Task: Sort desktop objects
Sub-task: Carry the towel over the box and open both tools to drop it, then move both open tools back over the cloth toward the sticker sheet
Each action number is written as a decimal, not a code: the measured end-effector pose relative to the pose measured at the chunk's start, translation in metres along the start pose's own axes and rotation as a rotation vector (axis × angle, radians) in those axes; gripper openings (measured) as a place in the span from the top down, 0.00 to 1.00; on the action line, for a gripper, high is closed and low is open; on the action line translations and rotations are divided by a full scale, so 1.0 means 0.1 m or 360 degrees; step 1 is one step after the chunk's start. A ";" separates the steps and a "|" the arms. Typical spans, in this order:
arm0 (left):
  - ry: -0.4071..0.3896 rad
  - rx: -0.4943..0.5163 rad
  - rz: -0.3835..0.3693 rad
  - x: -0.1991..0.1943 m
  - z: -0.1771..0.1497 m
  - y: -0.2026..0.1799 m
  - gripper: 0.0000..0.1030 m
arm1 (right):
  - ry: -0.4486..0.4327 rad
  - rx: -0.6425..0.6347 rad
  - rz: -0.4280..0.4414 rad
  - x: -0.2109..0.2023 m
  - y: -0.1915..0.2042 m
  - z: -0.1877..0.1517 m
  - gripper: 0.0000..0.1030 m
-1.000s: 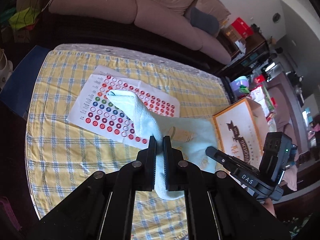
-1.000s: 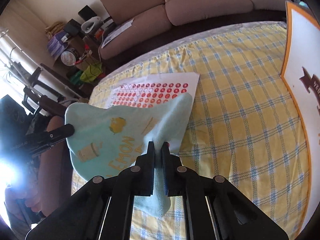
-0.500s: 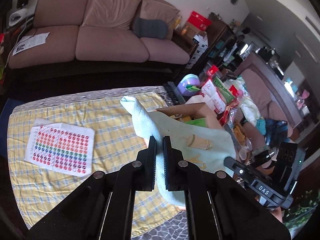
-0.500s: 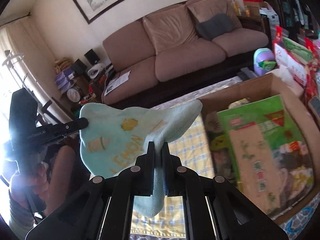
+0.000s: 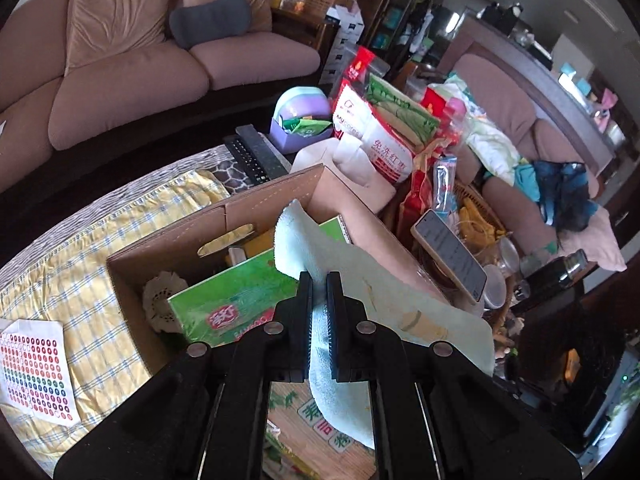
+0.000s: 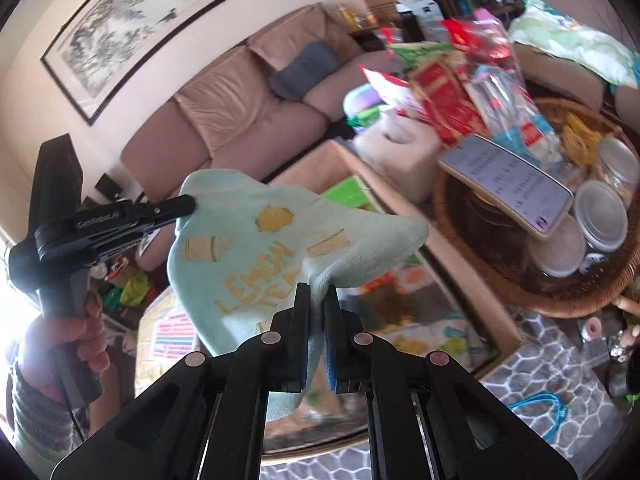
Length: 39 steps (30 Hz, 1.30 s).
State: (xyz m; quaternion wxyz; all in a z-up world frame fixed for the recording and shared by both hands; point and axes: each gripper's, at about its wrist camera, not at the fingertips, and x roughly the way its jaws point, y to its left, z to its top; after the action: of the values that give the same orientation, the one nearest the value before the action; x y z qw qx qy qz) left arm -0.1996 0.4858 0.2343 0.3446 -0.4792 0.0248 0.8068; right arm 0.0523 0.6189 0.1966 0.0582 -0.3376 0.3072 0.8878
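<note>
brown sofa (image 5: pixel 132 76), grey cushion (image 5: pixel 210 20) — framed painting (image 6: pixel 132 20)

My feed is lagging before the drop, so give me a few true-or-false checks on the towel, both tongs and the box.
1. Both tongs grip the light blue towel. True: left tongs and right tongs are each shut on it.
2. The towel lies flat on the tablecloth. False: it hangs in the air over the cardboard box.
3. The box is empty. False: a green package and other items sit inside.
4. The sticker sheet lies on the yellow checked tablecloth. True.
5. The towel reads "LEMON TEA". True.
</note>
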 end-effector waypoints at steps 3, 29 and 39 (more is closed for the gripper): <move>0.0049 0.0019 0.0036 0.28 0.02 -0.03 0.94 | 0.0027 0.0102 0.0021 0.06 -0.20 -0.10 0.95; -0.0002 0.0176 0.0324 0.22 -0.28 0.14 0.18 | 0.0280 -0.0447 -0.0263 0.13 0.06 -0.11 0.62; 0.0074 0.0087 0.0279 0.01 -0.37 0.46 0.17 | 0.0630 -0.0569 -0.0498 0.73 -0.06 -0.14 0.64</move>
State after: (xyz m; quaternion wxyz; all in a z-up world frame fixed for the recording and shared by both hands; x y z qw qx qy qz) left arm -0.1986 0.4380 0.2006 0.2851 -0.4842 0.0967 0.8215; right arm 0.0056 0.6076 0.1392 0.0730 -0.5522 0.0957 0.8250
